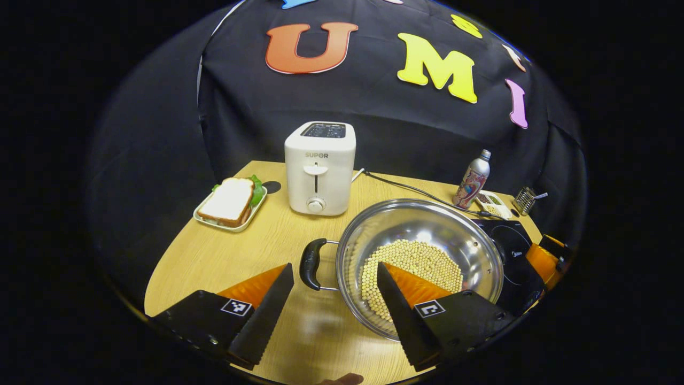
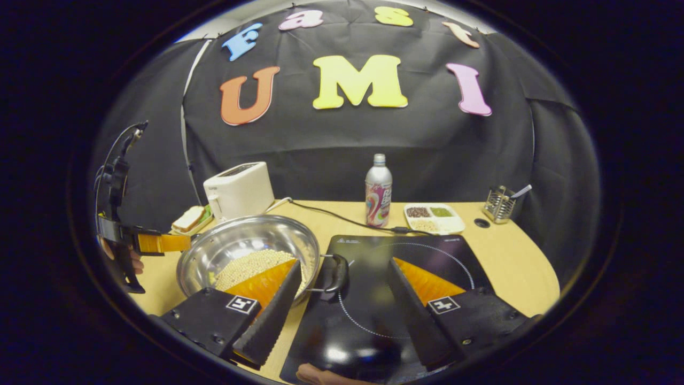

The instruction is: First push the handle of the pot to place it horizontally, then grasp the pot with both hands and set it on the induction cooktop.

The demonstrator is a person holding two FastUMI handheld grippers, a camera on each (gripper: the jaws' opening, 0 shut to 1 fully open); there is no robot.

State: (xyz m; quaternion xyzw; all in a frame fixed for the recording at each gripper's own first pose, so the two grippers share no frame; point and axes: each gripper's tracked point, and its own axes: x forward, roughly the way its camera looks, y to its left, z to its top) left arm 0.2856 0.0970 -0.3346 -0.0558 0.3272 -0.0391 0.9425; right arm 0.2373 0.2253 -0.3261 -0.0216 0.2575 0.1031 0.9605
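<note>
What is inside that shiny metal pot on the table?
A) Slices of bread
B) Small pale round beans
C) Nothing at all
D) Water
B: in the left gripper view, the pot holds a heap of small pale round beans covering its bottom, and the same heap shows in the right gripper view.

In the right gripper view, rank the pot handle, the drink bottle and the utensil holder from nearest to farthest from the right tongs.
1. Pot handle: between the open right tongs, over the cooktop's left edge.
2. Drink bottle: behind the cooktop, centre.
3. Utensil holder: far right, back of the table.
</note>
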